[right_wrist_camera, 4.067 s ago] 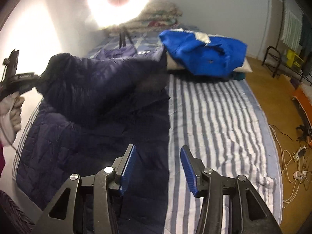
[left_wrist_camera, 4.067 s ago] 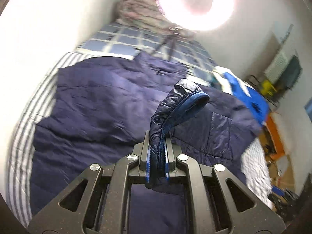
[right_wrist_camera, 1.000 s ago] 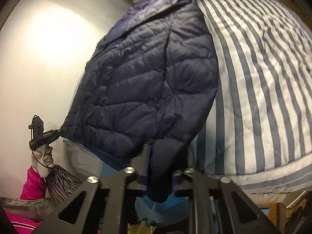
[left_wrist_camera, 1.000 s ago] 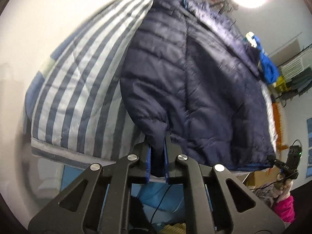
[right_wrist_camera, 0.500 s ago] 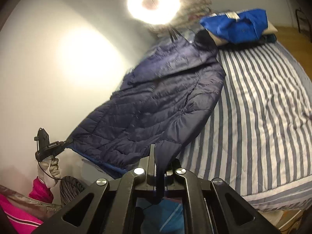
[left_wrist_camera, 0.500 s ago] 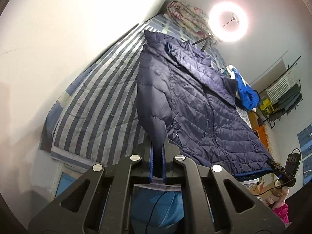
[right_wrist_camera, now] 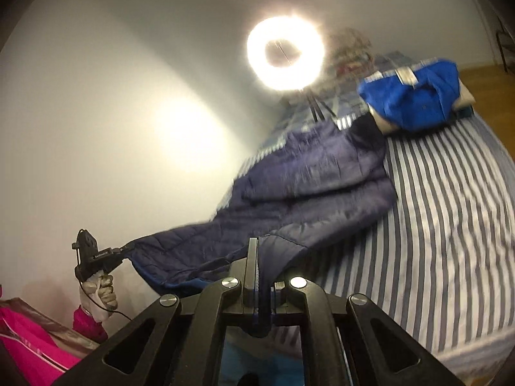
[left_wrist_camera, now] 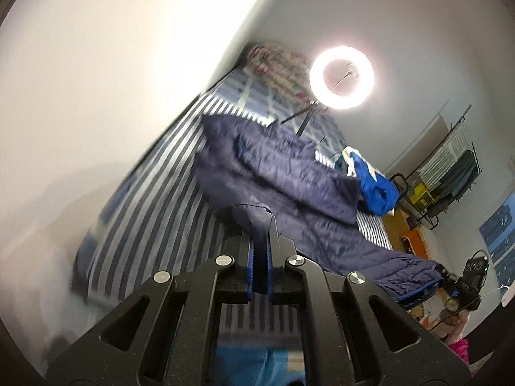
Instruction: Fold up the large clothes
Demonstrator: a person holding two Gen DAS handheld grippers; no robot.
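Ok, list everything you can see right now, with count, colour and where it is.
puffer jacket: one, navy, spread along the bed's wall side, near hem lifted off the bed
striped bed cover: one, blue and white, over the bed
blue garment: one, bright blue, bunched at the far end of the bed
ring light: one, white, lit, on a stand beyond the jacket
patterned bedding: one pile, pinkish, far end against the wall
clothes rack: one, dark, by the right wall
left tool: one, black, shut on one hem corner
right tool: one, black, shut on the other hem corner
gloved hand: one, pale glove, pink sleeve, gripping the left tool
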